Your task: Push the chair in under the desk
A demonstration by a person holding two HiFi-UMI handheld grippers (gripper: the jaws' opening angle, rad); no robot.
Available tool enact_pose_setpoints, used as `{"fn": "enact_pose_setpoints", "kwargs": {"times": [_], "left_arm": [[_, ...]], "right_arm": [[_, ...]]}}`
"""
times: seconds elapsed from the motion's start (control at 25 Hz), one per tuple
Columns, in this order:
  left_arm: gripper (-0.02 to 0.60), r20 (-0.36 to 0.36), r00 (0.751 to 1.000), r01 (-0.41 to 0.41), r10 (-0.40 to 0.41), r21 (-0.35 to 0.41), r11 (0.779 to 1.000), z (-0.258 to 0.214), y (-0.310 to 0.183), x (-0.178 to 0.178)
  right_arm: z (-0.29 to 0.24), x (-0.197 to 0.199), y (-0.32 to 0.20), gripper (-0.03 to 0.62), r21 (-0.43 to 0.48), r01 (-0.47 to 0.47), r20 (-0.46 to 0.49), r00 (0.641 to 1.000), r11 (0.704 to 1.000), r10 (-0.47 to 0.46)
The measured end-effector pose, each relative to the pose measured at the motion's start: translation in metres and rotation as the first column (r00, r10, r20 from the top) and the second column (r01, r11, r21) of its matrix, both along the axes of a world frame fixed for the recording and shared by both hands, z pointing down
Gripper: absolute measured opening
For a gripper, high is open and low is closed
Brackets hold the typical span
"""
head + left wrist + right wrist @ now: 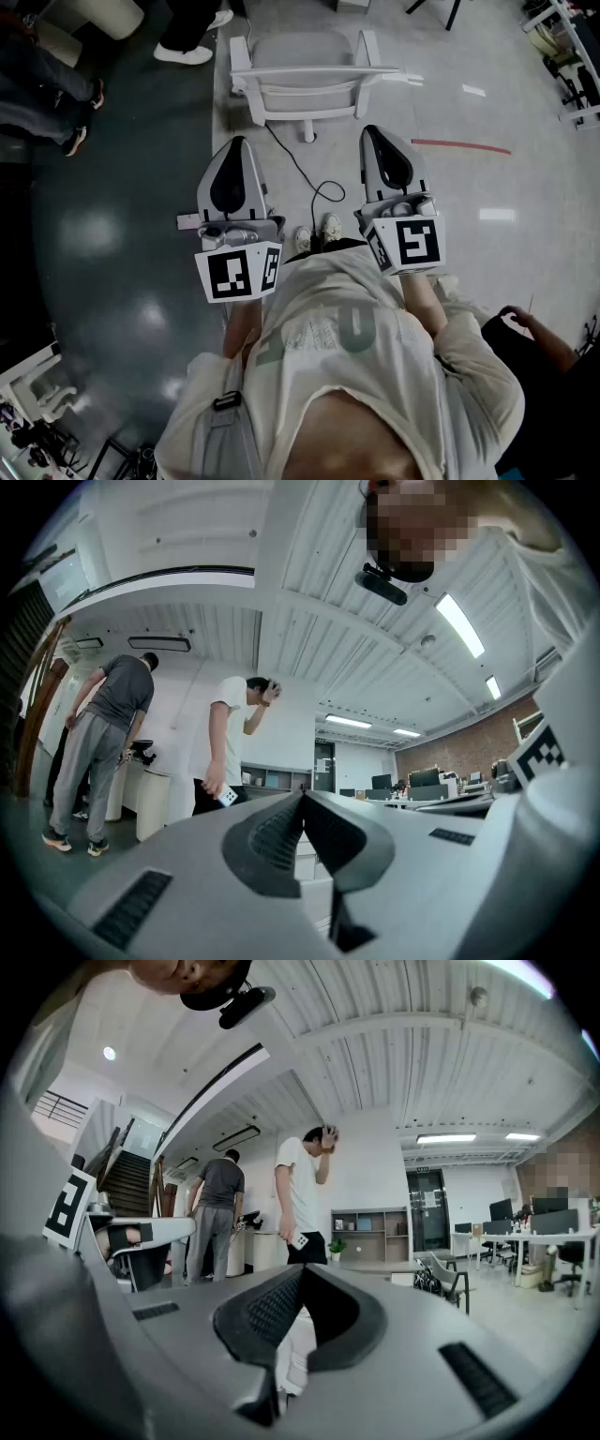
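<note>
Around you the pale glossy floor [525, 244] fills 12 to 4 o'clock and a dark floor zone [112, 244] fills 7 to 11 o'clock, with a red line [461, 145] at 1 o'clock. Overhead, your ribbed white ceiling [309, 602] carries strip lights [459, 622]. In the right gripper view, a staircase [127, 1180] lies at 9 o'clock and a shelf unit [368, 1234] stands near centre.

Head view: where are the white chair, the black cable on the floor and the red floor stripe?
White plastic chair [309, 98]: head view, on its white frame.
Thin black cable [291, 155]: head view, mid-run.
Red floor stripe [461, 145]: head view, its middle.
</note>
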State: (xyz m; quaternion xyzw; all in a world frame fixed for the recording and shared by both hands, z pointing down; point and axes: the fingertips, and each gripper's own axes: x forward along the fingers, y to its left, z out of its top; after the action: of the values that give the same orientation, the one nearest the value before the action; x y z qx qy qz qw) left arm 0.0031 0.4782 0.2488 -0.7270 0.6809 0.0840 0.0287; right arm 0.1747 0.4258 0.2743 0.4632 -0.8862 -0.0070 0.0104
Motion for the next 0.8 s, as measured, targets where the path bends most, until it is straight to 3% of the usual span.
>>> {"fn": "enact_pose_setpoints", "kwargs": {"times": [0.48, 0.8], "left_arm": [[0.015, -0.005, 1.000, 0.003, -0.003, -0.023, 1.000, 0.007, 0.000, 0.010], [0.015, 0.008, 0.998, 0.058, -0.058, -0.035, 0.998, 0.009, -0.017, 0.013]], "right_arm": [[0.008, 0.007, 0.001, 0.018, -0.024, 0.025, 0.005, 1.000, 0.999, -0.025], [0.014, 0.033, -0.021, 0.018, -0.046, 0.035, 0.031, 0.999, 0.998, -0.034]]}}
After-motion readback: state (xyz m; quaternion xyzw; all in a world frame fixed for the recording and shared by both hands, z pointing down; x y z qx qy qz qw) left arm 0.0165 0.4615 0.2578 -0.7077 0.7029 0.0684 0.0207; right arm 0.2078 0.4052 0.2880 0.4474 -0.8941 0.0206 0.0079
